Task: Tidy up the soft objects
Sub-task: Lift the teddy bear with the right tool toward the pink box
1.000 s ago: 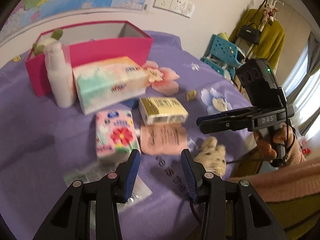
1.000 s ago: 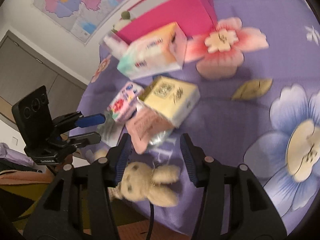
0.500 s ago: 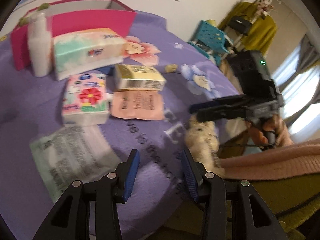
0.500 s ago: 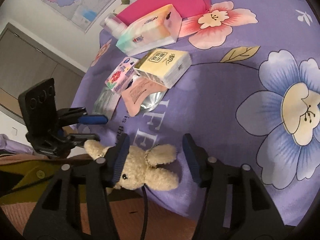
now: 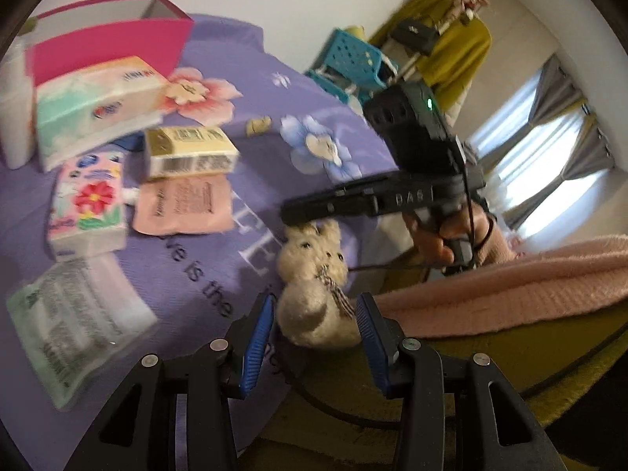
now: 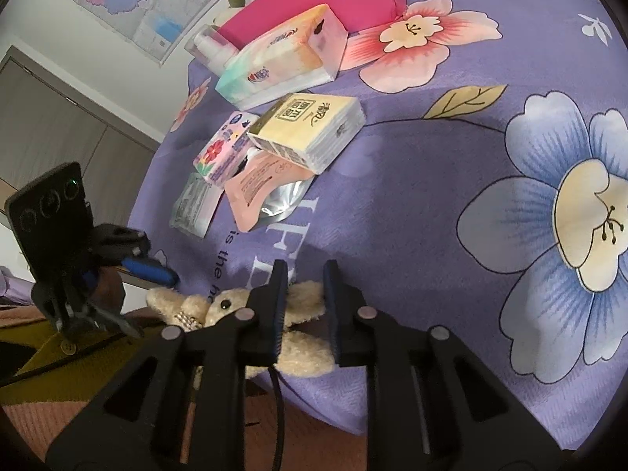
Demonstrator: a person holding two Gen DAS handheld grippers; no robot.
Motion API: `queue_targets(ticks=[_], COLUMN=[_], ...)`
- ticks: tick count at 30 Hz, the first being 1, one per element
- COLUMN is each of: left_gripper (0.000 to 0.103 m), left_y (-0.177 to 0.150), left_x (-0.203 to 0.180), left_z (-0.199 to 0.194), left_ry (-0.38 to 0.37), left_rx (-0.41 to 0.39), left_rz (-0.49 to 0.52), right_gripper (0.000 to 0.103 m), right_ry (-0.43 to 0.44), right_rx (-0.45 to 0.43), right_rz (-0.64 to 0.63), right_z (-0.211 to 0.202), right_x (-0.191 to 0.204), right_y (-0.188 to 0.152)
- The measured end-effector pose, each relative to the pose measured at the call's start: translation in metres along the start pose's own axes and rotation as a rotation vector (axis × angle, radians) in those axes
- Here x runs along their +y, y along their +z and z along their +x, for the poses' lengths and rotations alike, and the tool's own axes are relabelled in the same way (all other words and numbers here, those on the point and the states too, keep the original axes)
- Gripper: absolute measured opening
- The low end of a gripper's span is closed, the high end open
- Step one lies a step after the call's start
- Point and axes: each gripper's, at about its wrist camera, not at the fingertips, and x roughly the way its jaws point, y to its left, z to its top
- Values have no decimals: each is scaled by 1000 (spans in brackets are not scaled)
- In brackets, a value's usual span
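Right gripper point(image 6: 303, 294) jaws narrowed around the ears of a cream fluffy plush rabbit with a checked bow point(image 6: 298, 306), seemingly pinching them. Left gripper point(image 5: 314, 325) jaws released, spread either side of the same rabbit's point(image 5: 314, 286) rump at the near edge of the purple flowered bedspread point(image 6: 412, 196). Farther off: pink foil pouch point(image 5: 182, 206), yellow tissue pack point(image 5: 188, 151), floral tissue pack point(image 5: 88, 206), pastel tissue box point(image 5: 92, 106), magenta open box point(image 5: 110, 41) at the far left.
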Motion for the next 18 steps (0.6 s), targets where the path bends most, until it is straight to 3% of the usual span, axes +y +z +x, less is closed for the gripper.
queue_targets(ticks=[3, 5, 7, 11, 15, 18], left_gripper=[23, 19, 18, 18, 18, 20], left_y=[1, 4, 7, 14, 13, 11], left_x=[5, 12, 17, 32, 46, 55], left_z=[6, 5, -3, -18, -19, -16], left_ry=[41, 52, 74, 138, 151, 205], left_rx=[24, 1, -40, -106, -115, -99], left_rz=[-19, -51, -60, -97, -128, -150], right_gripper=[20, 20, 21, 36, 46, 46], right_ry=[11, 30, 51, 119, 138, 121], right_rx=[-4, -13, -20, -38, -42, -51], right_rz=[12, 37, 59, 116, 108, 78], right_z=[0, -1, -2, -5, -6, -2], right_x=[-1, -5, -9, -18, -15, -8], right_y=[0, 0, 0, 0, 0, 2])
